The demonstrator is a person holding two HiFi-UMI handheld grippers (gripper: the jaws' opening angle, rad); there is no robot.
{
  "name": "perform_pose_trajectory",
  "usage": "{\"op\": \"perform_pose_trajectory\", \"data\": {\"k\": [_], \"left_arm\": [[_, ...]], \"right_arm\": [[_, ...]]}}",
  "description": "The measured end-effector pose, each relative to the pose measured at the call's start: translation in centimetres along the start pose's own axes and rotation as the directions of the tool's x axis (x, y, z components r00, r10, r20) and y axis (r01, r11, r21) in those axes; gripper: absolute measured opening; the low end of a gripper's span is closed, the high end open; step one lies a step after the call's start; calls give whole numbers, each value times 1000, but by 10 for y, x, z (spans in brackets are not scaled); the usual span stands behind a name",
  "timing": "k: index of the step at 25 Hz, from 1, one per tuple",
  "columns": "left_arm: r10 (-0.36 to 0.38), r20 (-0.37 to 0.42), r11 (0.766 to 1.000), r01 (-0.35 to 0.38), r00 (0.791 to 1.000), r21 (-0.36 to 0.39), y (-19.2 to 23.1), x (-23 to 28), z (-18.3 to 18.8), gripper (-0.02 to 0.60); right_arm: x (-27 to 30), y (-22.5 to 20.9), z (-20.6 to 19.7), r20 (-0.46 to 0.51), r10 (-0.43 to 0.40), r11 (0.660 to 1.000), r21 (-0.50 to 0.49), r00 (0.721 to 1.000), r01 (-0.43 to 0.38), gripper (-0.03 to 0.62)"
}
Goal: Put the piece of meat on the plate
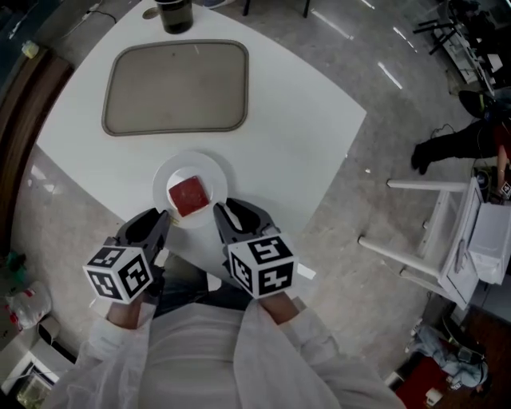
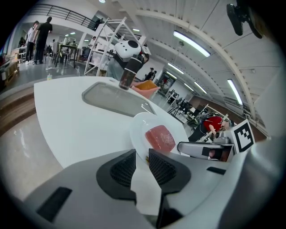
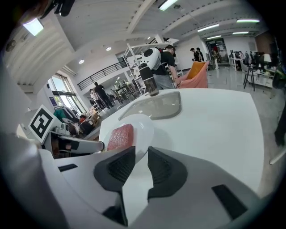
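Note:
A red square piece of meat [image 1: 188, 196] lies on a round white plate [image 1: 211, 168] near the front edge of the white table [image 1: 303, 128]. My left gripper [image 1: 162, 217] hovers just short of the plate's near left rim, and my right gripper [image 1: 227, 212] just short of its near right rim. In the left gripper view the meat [image 2: 159, 137] and plate [image 2: 139, 126] lie just past the gripper [image 2: 142, 156], whose jaws stand a narrow gap apart with nothing between them. The right gripper [image 3: 141, 156] looks the same, with the meat [image 3: 120, 136] on the plate [image 3: 144, 127] ahead.
A grey tray [image 1: 176, 86] lies on the table beyond the plate, with a dark cup [image 1: 175, 14] at the far edge. A white frame stand [image 1: 447, 240] is on the floor to the right. People stand far off in the hall.

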State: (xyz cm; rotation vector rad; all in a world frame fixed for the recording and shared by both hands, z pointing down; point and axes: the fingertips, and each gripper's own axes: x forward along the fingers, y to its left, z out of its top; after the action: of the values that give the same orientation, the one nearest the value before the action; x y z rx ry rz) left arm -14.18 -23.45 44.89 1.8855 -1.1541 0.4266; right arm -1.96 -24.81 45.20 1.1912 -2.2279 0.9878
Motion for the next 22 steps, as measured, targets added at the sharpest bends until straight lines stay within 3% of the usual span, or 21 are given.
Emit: {"op": "perform_pose_trajectory", "data": {"k": [6,8,11,13,22], "left_arm": [[-13,14,1000,13,1000,16,-1,-4,-11,95],[-17,28,1000,17,999,22,-17,-10,-40,94],[-19,47,999,17,999,37,-64,-29,-114,95],[-22,52,999,20,998,50,-77,-34,-137,94],[-17,63,996,11,998,88,-37,-6,-74,95]], "right_arm": [[-4,2,-13,27,-17,1000,8,1000,16,95],[-25,0,-39,32,-13,1000,12,999,13,95],[-86,-6,-107,44,-6,1000,20,999,5,95],[-103,-8,-129,57,-8,1000,25,998,7,97],[-46,-14,-76,80,-36,999,31,996,33,95]]}}
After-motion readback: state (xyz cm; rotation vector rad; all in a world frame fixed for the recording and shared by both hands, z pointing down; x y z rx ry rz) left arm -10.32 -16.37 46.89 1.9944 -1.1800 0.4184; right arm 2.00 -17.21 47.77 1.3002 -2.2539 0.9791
